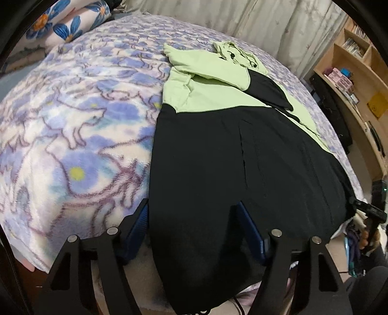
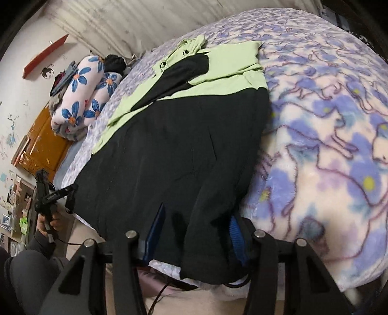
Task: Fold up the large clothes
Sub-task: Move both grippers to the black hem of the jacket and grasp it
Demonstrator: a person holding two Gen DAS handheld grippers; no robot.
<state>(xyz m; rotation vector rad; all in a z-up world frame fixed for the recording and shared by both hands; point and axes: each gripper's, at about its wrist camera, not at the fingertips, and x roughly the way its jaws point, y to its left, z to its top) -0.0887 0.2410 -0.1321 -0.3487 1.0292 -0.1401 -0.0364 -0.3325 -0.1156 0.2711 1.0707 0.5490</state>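
On one bed [image 1: 72,135], one garment [image 1: 218,157], two grippers [image 1: 191,225].

This is a bedroom in a home. A bed [image 1: 80,135] fills both views, covered by a fleecy blanket [image 2: 339,150] printed with purple animals and blue flowers. At its head lie rolled quilts [image 2: 84,97] with large blue flowers, next to a brown wooden headboard [image 2: 46,143]. Pale pleated curtains [image 1: 266,21] hang behind the bed. To one side stands a light wooden shelf unit [image 1: 356,60] holding books and small boxes. The plaster wall [image 2: 21,43] carries stickers, small pictures and a red strip.
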